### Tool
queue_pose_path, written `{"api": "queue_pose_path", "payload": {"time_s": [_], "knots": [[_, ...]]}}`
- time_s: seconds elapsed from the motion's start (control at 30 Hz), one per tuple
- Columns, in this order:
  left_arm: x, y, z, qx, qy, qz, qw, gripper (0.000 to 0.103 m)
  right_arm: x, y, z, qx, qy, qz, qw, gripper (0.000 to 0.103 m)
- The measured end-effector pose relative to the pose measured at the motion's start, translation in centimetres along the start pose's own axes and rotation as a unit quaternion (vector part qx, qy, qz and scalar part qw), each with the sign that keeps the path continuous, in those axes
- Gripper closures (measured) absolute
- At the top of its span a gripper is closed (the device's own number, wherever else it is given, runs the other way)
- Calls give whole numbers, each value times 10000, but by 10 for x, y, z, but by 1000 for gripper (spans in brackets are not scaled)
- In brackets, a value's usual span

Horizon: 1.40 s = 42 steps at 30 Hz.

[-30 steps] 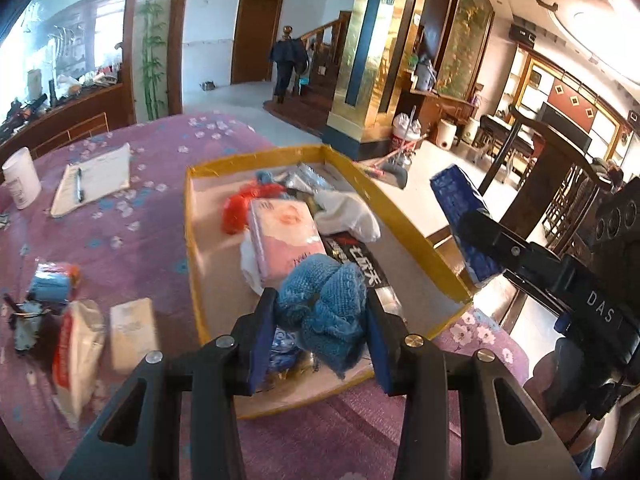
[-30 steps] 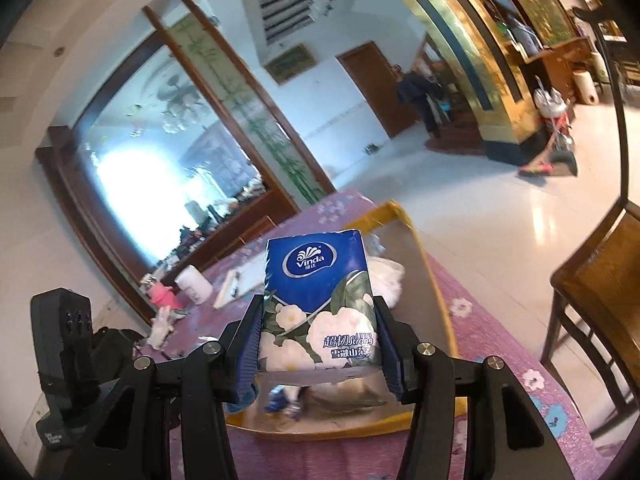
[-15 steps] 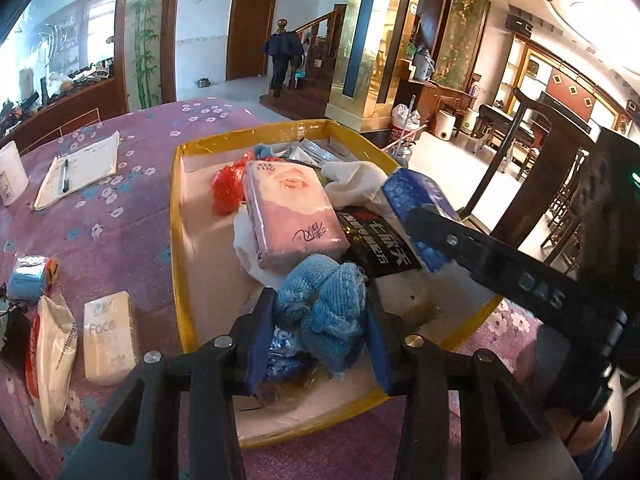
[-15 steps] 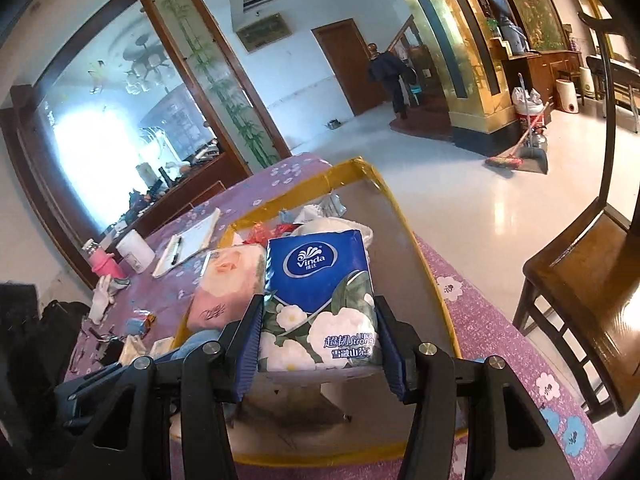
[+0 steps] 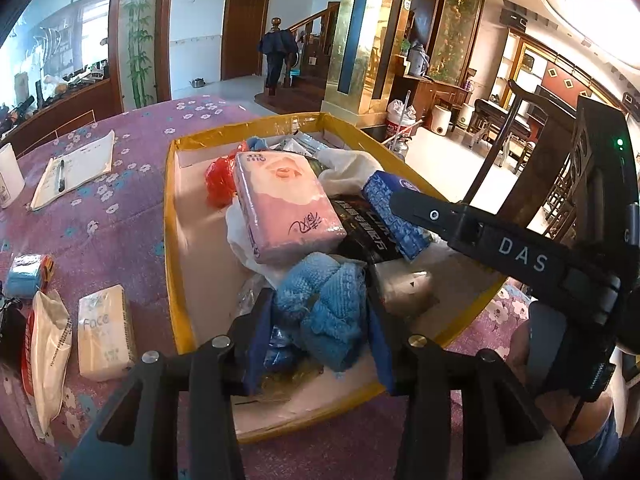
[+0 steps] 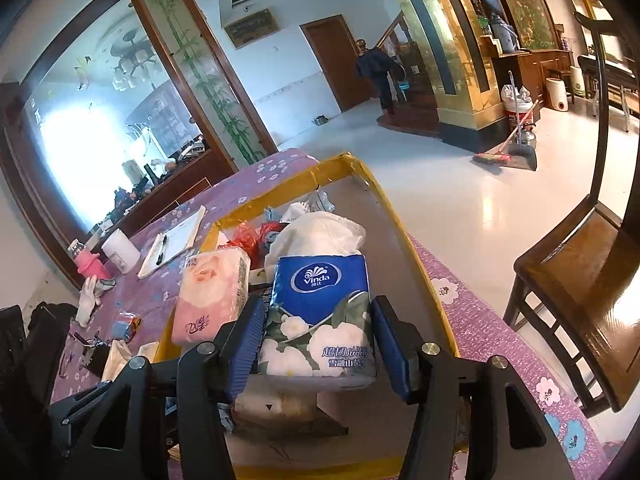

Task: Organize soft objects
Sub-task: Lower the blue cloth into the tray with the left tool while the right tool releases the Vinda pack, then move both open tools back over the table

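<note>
Right gripper (image 6: 318,354) low over yellow-rimmed tray (image 6: 404,236), jaws just been opening. Blue Vinda tissue pack (image 6: 322,316) between pads; left pad about touching its side, sliver of gap at right pad. Pack rests on other goods in tray. Pink tissue pack (image 6: 212,292) just left of Vinda pack, tilted, also in tray. White cloth (image 6: 320,230) directly behind Vinda pack; red bag (image 6: 248,236) behind pink pack. Notepad with pen (image 6: 172,242) well left of Vinda pack, outside tray.
</note>
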State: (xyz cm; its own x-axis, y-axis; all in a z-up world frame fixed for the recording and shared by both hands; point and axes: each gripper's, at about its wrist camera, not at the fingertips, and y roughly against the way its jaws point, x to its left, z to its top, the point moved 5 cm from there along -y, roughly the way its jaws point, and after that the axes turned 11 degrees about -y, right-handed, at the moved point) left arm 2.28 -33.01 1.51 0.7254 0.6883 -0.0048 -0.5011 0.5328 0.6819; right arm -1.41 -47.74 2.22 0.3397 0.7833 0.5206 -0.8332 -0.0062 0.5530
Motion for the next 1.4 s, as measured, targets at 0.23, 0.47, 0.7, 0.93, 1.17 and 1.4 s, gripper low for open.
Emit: {"api": "queue_pose_path", "payload": {"time_s": [0.23,0.47,0.7,0.93,1.17,1.4], "knots": [[-1,4,1,-103,-48,94,9999,45,4,8,1,-191,30,41,9998,28],[3,15,5,-341,6,205,9992,28,14,21,0,-529,250,116,9982,25],[10,27,9,-684,64,387,9969,23,20,40,2,-1048,304,213,9938,24],[15,31,12,-680,205,330,9969,22,20,43,3,-1192,327,149,9922,22],[24,75,10,-799,372,355,9955,22,15,43,3,-1218,253,69,9922,22],[73,125,-31,-833,649,759,9915,22,28,41,-3,-1102,502,30,9926,22]]}}
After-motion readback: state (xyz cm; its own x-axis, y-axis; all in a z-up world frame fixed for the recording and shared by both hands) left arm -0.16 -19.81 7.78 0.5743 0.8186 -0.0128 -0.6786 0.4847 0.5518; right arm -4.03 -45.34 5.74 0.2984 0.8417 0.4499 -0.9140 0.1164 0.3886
